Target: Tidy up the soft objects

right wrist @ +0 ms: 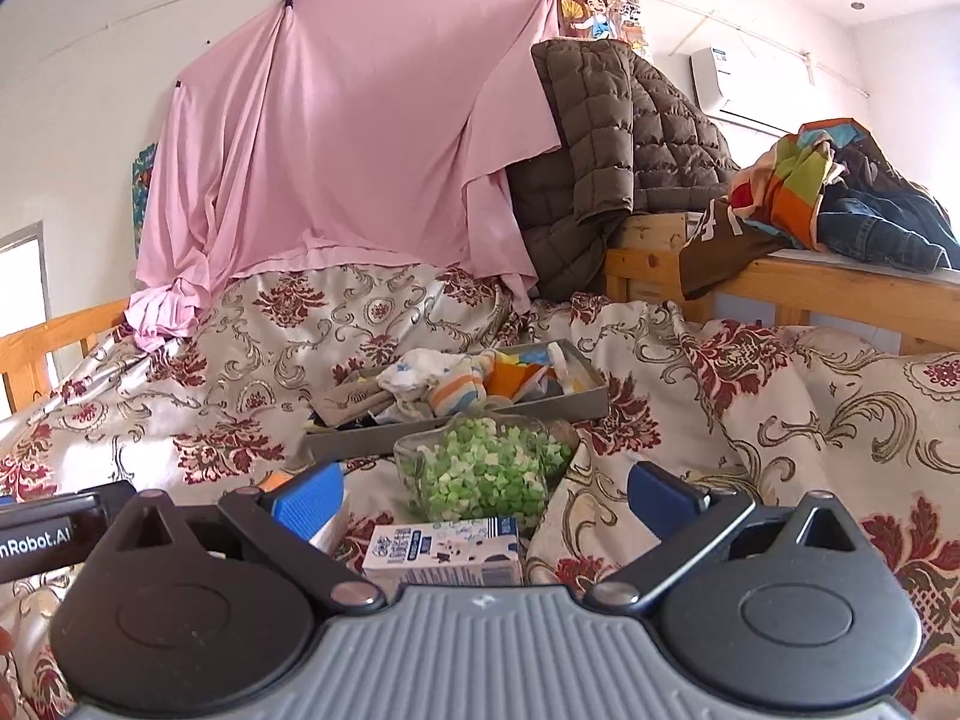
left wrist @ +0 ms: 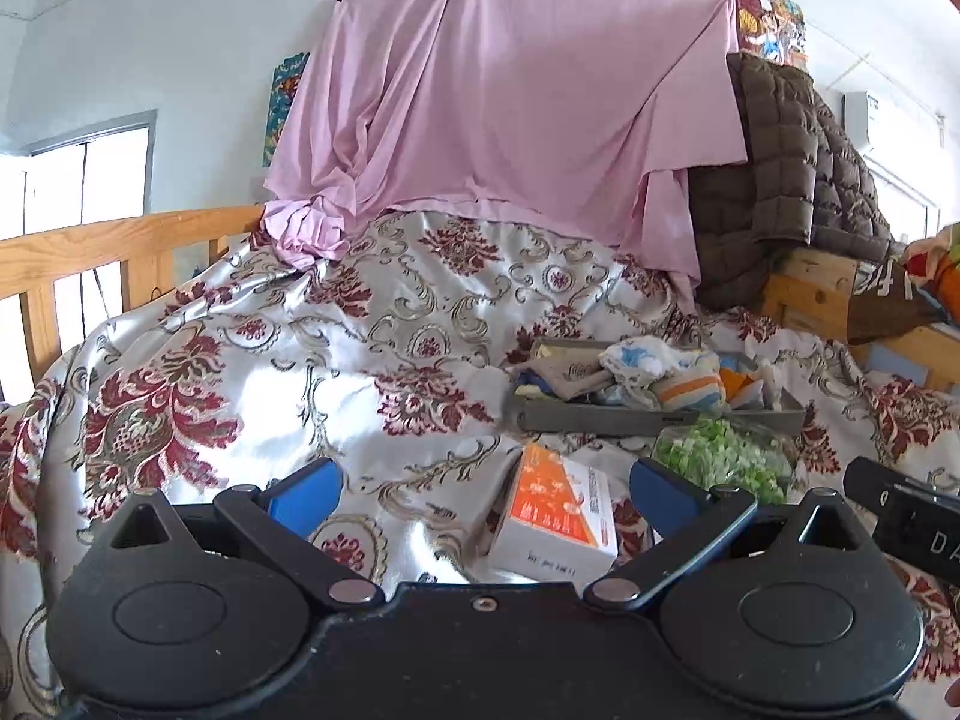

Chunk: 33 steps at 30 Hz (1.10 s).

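Satin bedspread [left wrist: 252,360], silver with red flowers, lies rumpled across the bed where we work. Both our claws hang released and empty: left claw [left wrist: 486,495] above an orange-and-white box [left wrist: 555,516], right claw [right wrist: 486,492] above a blue-and-white carton [right wrist: 444,549]. The soft cloths [right wrist: 438,387] are heaped in a grey tray [right wrist: 456,429] farther ahead, behind a bag of green pieces [right wrist: 486,471]. Reaching over, we judge a finger could snag the bag or tip the tray on the slippery, uneven cover.

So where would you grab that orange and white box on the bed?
Across its long side edges, coming from above. The orange and white box lies flat on the bedspread, so only its top and sides are free. The open left gripper already straddles it.
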Motion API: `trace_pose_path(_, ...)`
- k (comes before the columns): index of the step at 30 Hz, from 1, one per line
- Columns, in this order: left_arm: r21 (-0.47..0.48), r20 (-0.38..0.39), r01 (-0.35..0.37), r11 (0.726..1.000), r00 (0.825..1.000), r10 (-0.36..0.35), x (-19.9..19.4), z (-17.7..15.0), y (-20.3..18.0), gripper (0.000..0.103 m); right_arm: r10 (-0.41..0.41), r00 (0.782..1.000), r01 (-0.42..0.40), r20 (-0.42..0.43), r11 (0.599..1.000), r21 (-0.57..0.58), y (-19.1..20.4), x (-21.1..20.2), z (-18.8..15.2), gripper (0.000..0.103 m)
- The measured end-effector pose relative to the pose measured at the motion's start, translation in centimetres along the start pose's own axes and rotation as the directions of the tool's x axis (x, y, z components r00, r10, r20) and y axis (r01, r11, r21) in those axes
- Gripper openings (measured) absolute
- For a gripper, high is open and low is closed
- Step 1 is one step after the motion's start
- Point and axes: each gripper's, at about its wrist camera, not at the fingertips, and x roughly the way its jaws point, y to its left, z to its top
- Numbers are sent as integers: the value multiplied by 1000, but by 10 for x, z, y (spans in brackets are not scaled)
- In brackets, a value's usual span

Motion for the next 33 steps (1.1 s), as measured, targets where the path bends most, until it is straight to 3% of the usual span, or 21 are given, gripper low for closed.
trace_pose_path(22,3,-39,-42,999,998,42,2,-17,11,102,-24,998,22,-65,999,-31,5,-2,-9,103)
trace_pose_path(33,-3,-53,-54,999,997,54,7,-21,15,102,-20,986,13,-165,999,-39,5,16,-15,103)
